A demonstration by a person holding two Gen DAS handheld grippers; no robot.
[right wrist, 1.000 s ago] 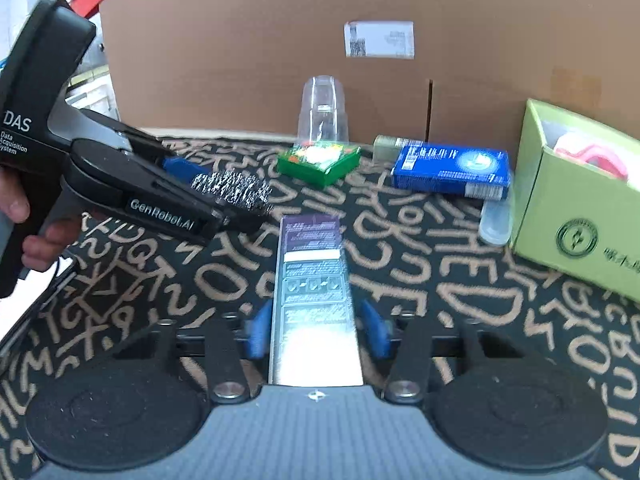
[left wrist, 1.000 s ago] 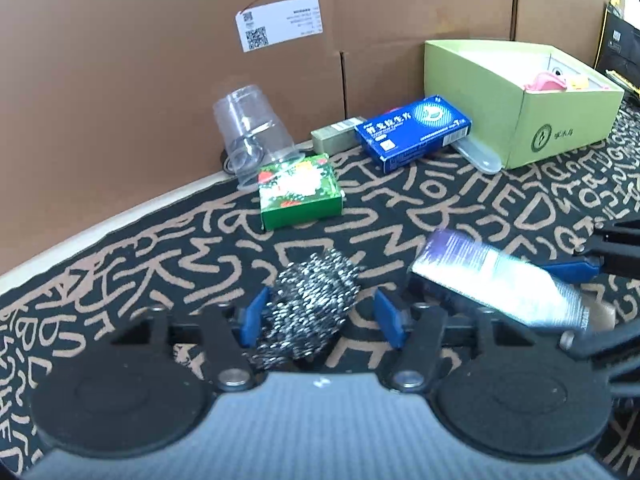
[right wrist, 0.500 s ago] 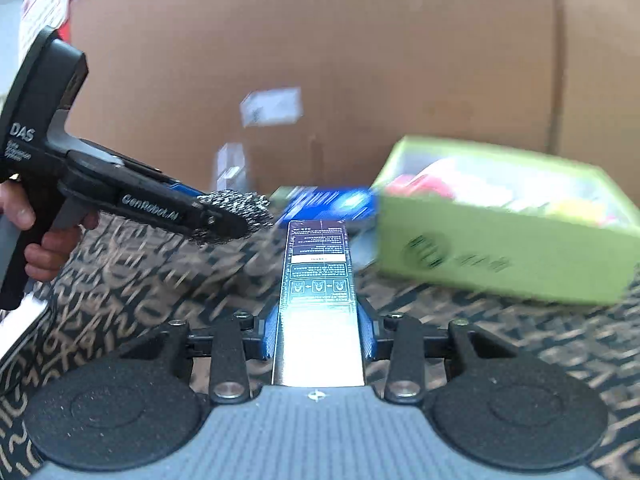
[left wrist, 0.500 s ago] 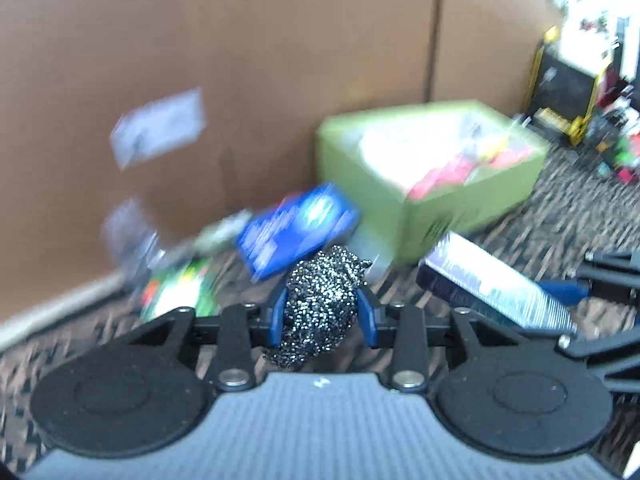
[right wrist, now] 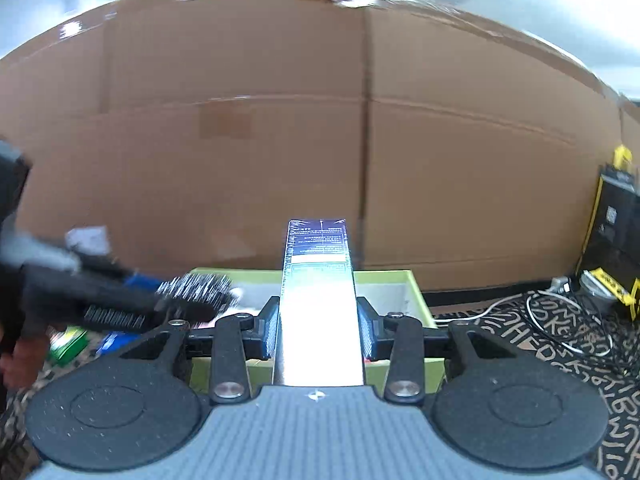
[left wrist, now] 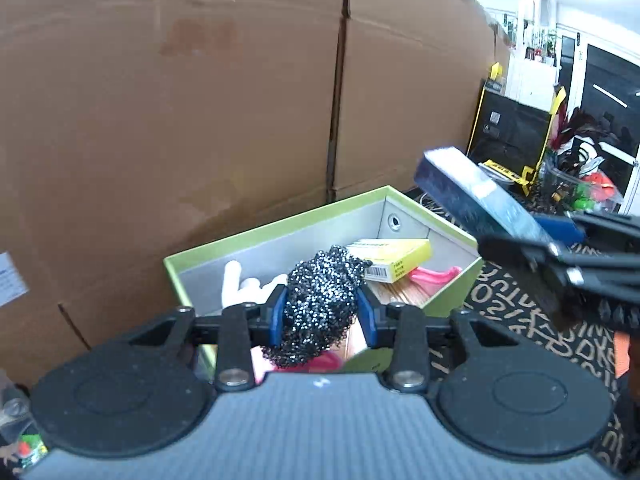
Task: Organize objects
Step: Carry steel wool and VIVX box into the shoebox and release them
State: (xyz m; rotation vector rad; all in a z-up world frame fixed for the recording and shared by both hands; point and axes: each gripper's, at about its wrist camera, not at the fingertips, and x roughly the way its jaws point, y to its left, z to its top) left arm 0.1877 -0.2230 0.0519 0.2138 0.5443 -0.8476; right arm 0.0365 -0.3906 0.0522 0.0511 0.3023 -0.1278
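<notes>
My left gripper (left wrist: 322, 316) is shut on a steel wool scourer (left wrist: 320, 304) and holds it over the near side of the open green box (left wrist: 272, 226). The box holds a yellow carton (left wrist: 390, 258), a white item (left wrist: 240, 286) and a pink item (left wrist: 434, 276). My right gripper (right wrist: 318, 328) is shut on a long dark blue carton (right wrist: 318, 292) and holds it above the green box (right wrist: 412, 292). The carton also shows in the left wrist view (left wrist: 472, 196), to the right of the box. The scourer shows blurred in the right wrist view (right wrist: 196, 288).
A tall cardboard wall (left wrist: 200, 100) stands right behind the box. The patterned black cloth (left wrist: 500, 304) covers the table. Cables (right wrist: 560, 320) lie at the right. A green packet (right wrist: 66, 344) and a blue box (right wrist: 116, 340) lie at the left.
Both grippers have lifted off the cloth and swung right to the green box. The left one closed on the scourer; the right one kept its carton.
</notes>
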